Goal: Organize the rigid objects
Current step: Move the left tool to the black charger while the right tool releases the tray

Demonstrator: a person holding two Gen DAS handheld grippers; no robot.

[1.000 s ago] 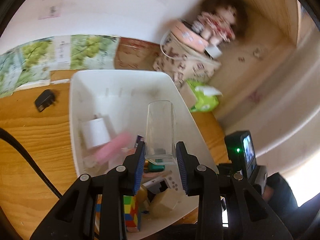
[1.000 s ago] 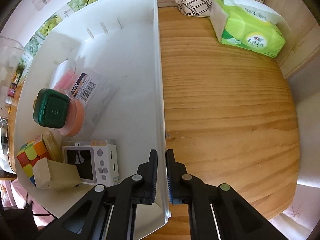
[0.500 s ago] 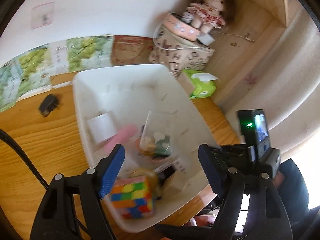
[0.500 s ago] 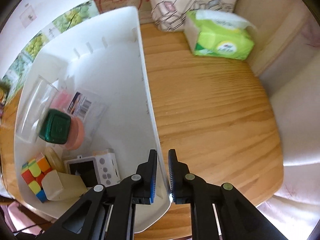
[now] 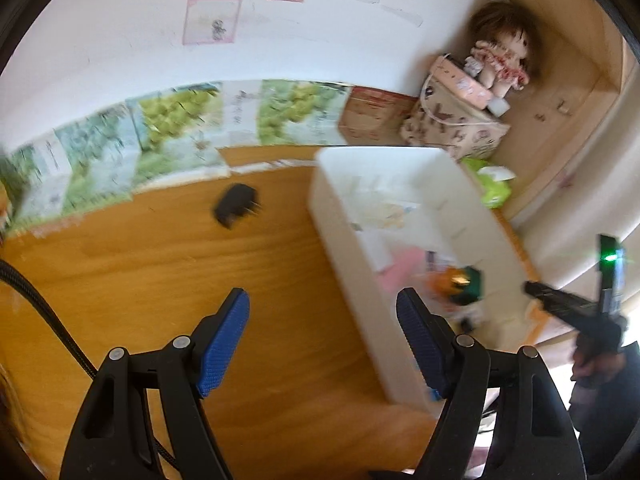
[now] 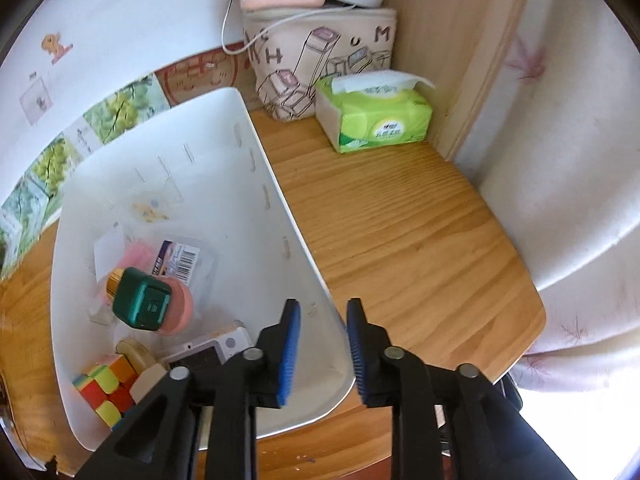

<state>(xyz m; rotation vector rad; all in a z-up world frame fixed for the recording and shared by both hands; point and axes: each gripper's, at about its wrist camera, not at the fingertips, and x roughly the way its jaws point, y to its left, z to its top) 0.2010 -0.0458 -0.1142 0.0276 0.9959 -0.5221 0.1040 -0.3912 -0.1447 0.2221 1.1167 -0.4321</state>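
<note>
You're swinging your left gripper (image 5: 322, 344), fingers spread and empty, off the white plastic bin (image 6: 276, 216) now holding the clear cup toward the black plug adapter (image 5: 236, 210) on the wooden counter (image 5: 160, 280), while your right gripper (image 6: 324, 350) is opening off the rim.

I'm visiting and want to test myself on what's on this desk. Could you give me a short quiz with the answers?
1. True or false: the black plug adapter lies inside the white bin.
2. Which item stands beside the patterned bag at the back of the desk? A) green tissue pack B) glass jar C) book
3. Fill in: the colourful ____ cube sits in the bin's near corner.

Key
1. False: it lies on the bare desk, outside the bin.
2. A, the green tissue pack.
3. Puzzle.
</note>
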